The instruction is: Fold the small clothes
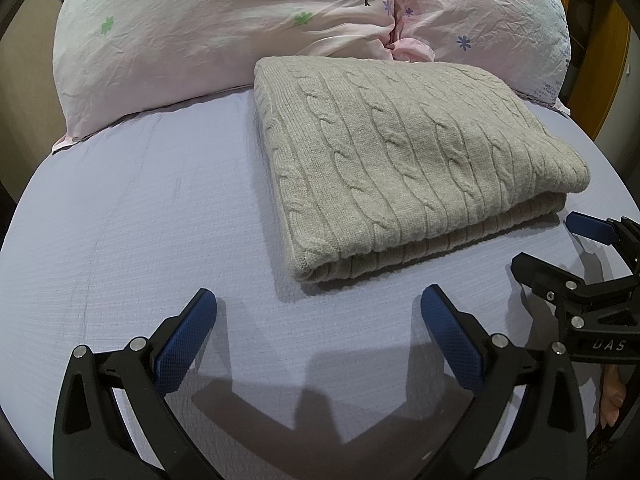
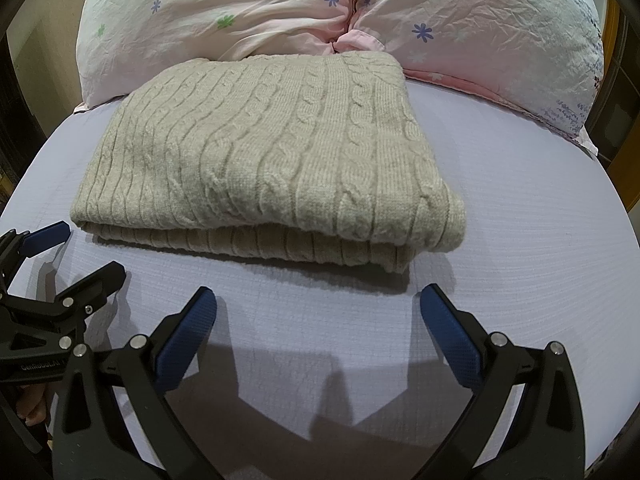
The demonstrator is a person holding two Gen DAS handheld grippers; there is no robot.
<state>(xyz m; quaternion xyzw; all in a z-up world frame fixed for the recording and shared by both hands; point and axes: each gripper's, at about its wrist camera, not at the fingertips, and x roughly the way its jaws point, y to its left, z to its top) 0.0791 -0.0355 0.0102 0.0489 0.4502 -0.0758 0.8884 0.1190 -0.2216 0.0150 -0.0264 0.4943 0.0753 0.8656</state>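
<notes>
Left gripper, right gripper gape — sweater folded.

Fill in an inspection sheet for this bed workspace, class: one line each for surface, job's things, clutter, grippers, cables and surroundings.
Surface: lilac bedsheet, smooth, textured weave.
Job's things: beige cable-knit sweater, folded into a neat rectangle, lying flat, its far edge up against the pillows.
Clutter: nothing seen.
Grippers: left gripper open, holding nothing, short of the sweater; right gripper open, holding nothing, also short of it.
Cables: nothing seen.
Surroundings: two pink floral pillows at the head; wooden furniture at the right edge.
</notes>
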